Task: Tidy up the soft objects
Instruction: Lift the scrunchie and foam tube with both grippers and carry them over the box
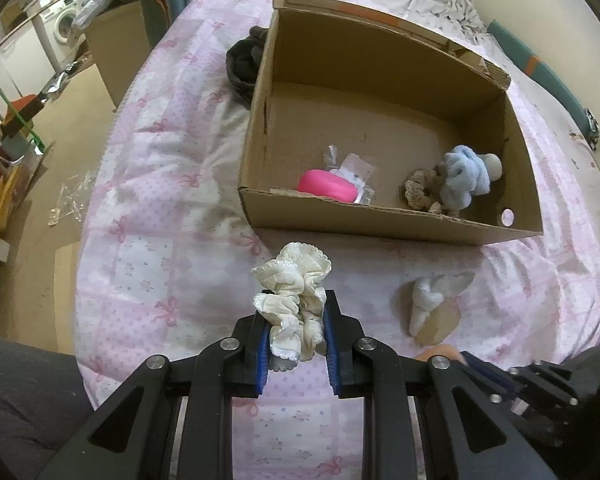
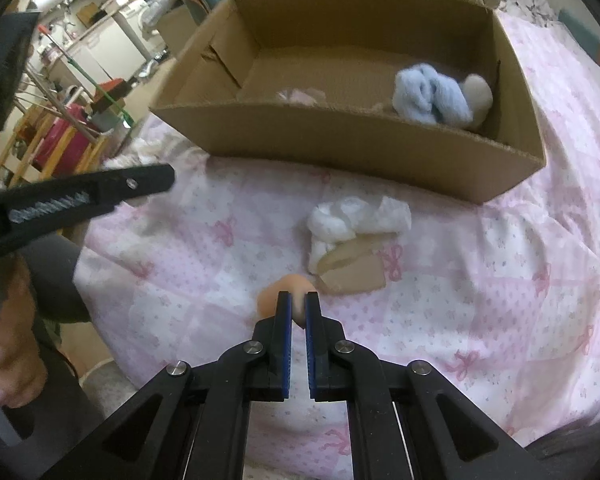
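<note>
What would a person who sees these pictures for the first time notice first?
Most striking is the cream frilly scrunchie clamped in the left claw above the pink bedspread. Behind it stands an open cardboard box holding a pink sponge and a blue scrunchie. The right claw pinches a small peach sponge near the bed's front.

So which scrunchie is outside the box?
The cream scrunchie, pinched in the left tongs over the bed. The blue and beige ones lie inside.

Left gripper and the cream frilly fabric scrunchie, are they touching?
Touching. The left wrist view shows the left gripper with both blue pads pressed against the cream frilly fabric scrunchie, which bulges out above them.
</note>
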Motion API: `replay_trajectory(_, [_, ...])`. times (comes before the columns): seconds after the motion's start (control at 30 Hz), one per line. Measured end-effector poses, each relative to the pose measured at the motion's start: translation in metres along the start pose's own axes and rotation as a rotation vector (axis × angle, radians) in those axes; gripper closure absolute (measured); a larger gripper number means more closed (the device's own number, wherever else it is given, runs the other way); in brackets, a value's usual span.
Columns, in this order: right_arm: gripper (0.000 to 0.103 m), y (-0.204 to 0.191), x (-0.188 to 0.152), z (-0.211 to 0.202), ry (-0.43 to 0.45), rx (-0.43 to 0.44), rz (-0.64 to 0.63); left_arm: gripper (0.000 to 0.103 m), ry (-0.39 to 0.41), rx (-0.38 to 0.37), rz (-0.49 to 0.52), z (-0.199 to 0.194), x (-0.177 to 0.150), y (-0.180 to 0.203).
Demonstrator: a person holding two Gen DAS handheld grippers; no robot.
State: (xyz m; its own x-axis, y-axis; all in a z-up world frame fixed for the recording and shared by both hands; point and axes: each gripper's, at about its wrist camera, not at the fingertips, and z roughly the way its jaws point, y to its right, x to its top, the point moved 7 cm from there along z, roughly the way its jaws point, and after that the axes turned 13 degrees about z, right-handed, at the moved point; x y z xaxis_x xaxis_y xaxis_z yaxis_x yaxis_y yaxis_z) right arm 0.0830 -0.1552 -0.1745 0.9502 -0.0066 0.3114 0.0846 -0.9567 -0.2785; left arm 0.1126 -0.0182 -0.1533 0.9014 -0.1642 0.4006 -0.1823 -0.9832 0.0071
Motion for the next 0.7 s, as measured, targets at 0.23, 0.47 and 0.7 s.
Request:
replay_trajectory(0.23, [0.095,-0.003,0.018,-0.032,0.120,0.079,0.021,0.083,0.014,0.047,-0.009,0.000,-0.001,-0.008])
replay_trajectory(0.47, [0.095,0.003,0.045,-0.090,0.376,0.174,0.097,0.083,0.027,0.085,-0.013,-0.001,-0.003,-0.014])
replay_trajectory(0.7, [0.095,0.022,0.070,-0.126,0.484,0.241,0.191,0.083,0.138,0.090,0.044,-0.047,0.005,-0.006])
